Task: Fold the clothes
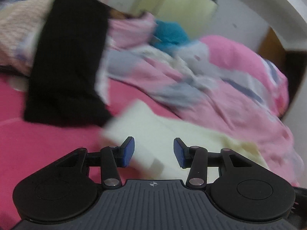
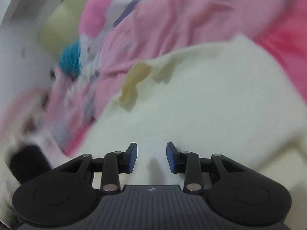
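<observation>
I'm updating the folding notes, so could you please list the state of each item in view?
left gripper: open, holding nothing
right gripper: open, holding nothing
cream garment: spread on the bed, unfolded
black garment: lying flat, long strip
pink duvet: crumpled

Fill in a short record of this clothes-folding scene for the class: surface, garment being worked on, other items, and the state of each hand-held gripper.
surface: pink bed sheet
garment in work: cream garment, lying flat
other items: black garment; pink quilt; blue fluffy item
left hand-held gripper: open, over the cream garment's edge, nothing gripped
right hand-held gripper: open, over the cream garment, nothing gripped
image quality: blurred
</observation>
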`<state>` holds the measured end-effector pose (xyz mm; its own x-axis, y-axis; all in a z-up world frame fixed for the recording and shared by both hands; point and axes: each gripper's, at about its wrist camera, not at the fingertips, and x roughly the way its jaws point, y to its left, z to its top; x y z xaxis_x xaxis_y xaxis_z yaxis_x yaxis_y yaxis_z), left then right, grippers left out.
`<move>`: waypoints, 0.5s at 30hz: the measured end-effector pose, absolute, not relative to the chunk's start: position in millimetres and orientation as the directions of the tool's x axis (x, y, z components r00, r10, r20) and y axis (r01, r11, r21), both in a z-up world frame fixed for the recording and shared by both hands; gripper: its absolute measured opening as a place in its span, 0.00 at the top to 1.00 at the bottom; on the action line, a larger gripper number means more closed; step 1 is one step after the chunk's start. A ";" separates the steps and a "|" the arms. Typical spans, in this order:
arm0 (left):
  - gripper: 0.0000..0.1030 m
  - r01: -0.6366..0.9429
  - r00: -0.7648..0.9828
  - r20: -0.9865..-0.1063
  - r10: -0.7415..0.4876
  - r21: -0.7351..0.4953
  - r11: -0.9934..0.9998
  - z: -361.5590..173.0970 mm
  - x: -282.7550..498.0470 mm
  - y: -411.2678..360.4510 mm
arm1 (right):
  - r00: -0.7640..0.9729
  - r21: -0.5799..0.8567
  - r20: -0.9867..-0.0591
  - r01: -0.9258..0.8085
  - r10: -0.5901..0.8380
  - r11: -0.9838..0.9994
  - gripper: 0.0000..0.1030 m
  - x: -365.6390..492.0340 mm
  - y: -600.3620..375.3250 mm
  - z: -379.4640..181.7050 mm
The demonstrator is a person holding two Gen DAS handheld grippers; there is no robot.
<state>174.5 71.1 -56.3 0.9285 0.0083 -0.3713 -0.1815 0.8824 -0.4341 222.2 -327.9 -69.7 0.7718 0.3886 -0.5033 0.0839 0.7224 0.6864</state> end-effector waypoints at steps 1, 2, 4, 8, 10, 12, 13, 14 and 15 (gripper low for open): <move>0.57 -0.208 0.926 -0.375 0.035 -0.434 0.877 -57.9 175.9 76.4 | 0.768 0.724 -0.491 0.096 0.412 0.683 0.64 220.4 -329.9 -70.8; 0.57 -0.227 0.921 -0.386 0.046 -0.439 0.869 -60.4 178.4 80.2 | 0.764 0.759 -0.477 0.107 0.436 0.642 0.60 218.6 -331.9 -71.8; 0.57 -0.268 0.907 -0.415 0.067 -0.450 0.852 -66.7 183.1 86.4 | 0.733 0.775 -0.490 0.119 0.472 0.621 0.56 223.2 -325.6 -73.2; 0.57 -0.312 0.884 -0.462 0.069 -0.474 0.823 -80.0 188.2 94.1 | 0.684 0.702 -0.567 0.109 0.459 0.704 0.48 239.2 -300.9 -68.6; 0.56 -0.316 0.879 -0.473 0.062 -0.481 0.817 -83.7 190.2 95.7 | 0.672 0.672 -0.585 0.089 0.453 0.735 0.37 246.6 -289.6 -65.0; 0.56 -0.320 0.873 -0.484 0.054 -0.488 0.812 -87.2 192.1 97.3 | 0.660 0.634 -0.606 0.063 0.445 0.771 0.33 254.1 -276.8 -60.9; 0.56 -0.321 0.872 -0.487 0.051 -0.489 0.811 -88.6 192.3 97.4 | 0.651 0.615 -0.617 0.048 0.443 0.787 0.33 257.9 -269.7 -60.1; 0.56 -0.321 0.871 -0.490 0.049 -0.490 0.811 -90.0 192.5 97.5 | 0.642 0.595 -0.628 0.032 0.440 0.803 0.33 261.6 -262.5 -59.3; 0.56 -0.320 0.871 -0.490 0.048 -0.489 0.812 -90.6 192.4 97.3 | 0.638 0.573 -0.639 0.022 0.430 0.819 0.34 264.7 -256.1 -59.2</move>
